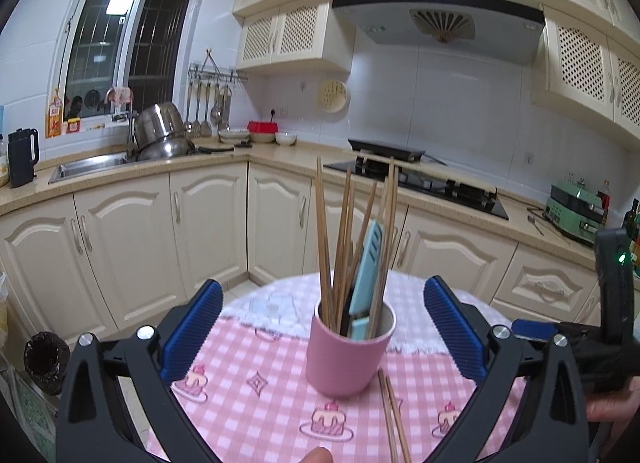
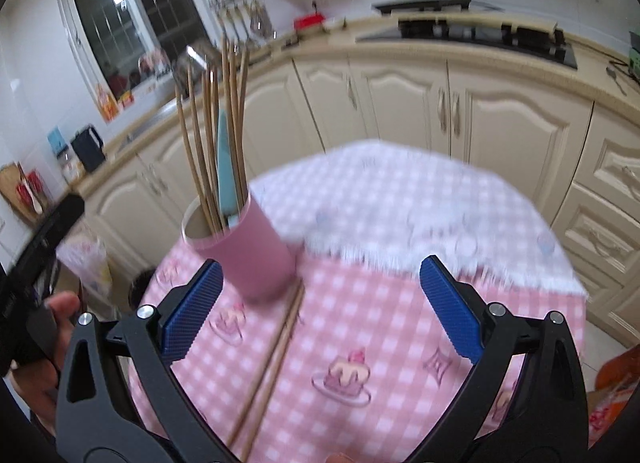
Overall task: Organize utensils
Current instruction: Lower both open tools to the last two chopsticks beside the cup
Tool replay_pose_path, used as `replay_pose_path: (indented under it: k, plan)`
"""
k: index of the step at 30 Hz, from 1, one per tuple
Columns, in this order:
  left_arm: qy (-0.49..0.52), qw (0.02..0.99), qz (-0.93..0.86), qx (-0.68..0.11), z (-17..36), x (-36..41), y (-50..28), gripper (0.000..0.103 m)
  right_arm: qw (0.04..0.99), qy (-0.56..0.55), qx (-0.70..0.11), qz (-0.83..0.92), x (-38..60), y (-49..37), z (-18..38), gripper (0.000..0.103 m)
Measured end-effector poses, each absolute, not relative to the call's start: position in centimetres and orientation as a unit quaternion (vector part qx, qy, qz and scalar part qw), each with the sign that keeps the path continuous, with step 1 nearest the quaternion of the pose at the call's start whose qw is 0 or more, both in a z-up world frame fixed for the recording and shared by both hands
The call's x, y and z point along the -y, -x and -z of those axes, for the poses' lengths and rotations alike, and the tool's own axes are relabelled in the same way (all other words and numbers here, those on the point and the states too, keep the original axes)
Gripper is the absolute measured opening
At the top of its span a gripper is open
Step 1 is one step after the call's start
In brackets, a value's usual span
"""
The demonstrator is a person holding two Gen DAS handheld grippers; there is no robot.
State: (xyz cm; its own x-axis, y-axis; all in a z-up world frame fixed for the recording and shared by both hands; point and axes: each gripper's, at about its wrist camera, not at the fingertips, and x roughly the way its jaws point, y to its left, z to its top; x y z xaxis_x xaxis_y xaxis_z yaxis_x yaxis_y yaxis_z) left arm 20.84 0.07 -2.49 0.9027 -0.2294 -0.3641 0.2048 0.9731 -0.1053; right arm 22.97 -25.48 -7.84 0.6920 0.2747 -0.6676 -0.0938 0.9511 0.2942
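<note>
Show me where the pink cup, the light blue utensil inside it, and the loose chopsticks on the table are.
pink cup (image 1: 345, 359): left wrist view, front wall of the cup.
light blue utensil (image 1: 369, 263): left wrist view, upper flat part above the rim.
loose chopsticks (image 2: 272, 367): right wrist view, middle of the pair lying on the cloth.

Left gripper (image 1: 322, 327): jaws spread wide, blue ribbed pads (image 1: 194, 337) at 9 and 3 o'clock, nothing between them in contact. Right gripper (image 2: 320, 309): jaws likewise spread wide, pads (image 2: 450, 309) clear of any object. A bare hand (image 2: 48, 347) grips the left gripper's handle at 8 o'clock in the right wrist view.
</note>
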Motion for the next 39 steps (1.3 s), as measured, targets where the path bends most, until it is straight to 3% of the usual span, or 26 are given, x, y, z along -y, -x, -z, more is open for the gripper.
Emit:
replay_pose_path:
  k: [20,39]
  plan:
    - [0.025,0.955,0.091,-0.281,8.2,-0.8,-20.9,0.098,0.864,-0.04,-0.489,-0.112,20.8,-21.9,15.5,0.096]
    - [0.008,0.938,0.09,-0.335,11.4,0.1,-21.1,0.098,0.863,0.052,-0.493,-0.098,17.3,-22.2,16.7,0.062]
